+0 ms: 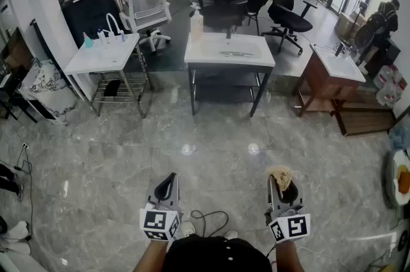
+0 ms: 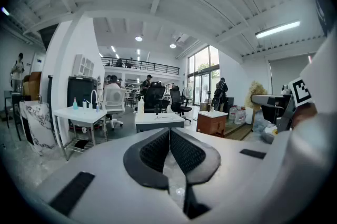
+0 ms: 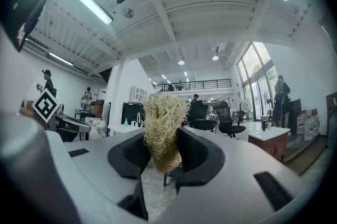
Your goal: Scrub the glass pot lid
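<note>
Here, well short of the white sink table [image 1: 229,50], both grippers hang over the glossy grey marble floor [image 1: 211,136]. The left gripper [image 1: 168,186] has its ribbed black pads pressed together, with nothing between them. The right gripper [image 1: 282,186] pinches a coarse, straw-coloured fibrous scrubber [image 3: 163,130]. I cannot pick out the glass lid.

centre table [image 1: 205,54] ahead; shelf table [image 1: 96,61] left; cabinet [image 1: 320,82] right; chairs [image 1: 285,8] behind; scrubber [image 1: 280,172] in right tool [image 1: 281,184]
</note>
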`<state>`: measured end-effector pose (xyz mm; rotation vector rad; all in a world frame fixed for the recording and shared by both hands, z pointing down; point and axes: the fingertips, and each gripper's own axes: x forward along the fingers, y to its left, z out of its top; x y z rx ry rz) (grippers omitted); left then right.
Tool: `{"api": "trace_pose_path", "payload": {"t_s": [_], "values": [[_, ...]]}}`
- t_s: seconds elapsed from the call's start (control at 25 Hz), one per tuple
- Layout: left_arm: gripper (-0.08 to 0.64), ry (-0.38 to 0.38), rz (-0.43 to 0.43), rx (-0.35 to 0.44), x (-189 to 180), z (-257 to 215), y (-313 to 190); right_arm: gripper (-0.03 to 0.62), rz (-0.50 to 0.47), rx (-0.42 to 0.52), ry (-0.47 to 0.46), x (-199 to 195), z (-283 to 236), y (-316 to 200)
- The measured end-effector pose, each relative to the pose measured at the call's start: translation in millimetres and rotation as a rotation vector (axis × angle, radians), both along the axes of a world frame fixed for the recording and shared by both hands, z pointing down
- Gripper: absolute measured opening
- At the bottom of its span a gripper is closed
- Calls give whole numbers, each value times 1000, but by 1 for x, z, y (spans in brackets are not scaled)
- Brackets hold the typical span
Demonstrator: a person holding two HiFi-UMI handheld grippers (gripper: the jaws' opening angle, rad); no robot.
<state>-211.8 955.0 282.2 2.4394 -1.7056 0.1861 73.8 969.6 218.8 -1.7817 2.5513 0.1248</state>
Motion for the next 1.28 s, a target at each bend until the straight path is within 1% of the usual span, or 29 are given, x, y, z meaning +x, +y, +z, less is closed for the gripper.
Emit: {"api": "trace_pose_path", "payload": {"t_s": [0.44,0.64,0.88,1.04,1.28], "values": [[28,17,22,-1,-18,1,-15,144,6,-6,6,-24,0,-11],[28,25,52,11,-37,-2,-24,146,16,15,-17,-51,-3,-18],[28,20,112,12,-63,1,-27,145,62,2,-29,-83,7,-18],[28,20,132,2,-77,3,-36,145,63,0,-39,-103,7,-23],[28,28,130,-2,-82,6,-57,145,62,8,-34,-109,6,-50]]}}
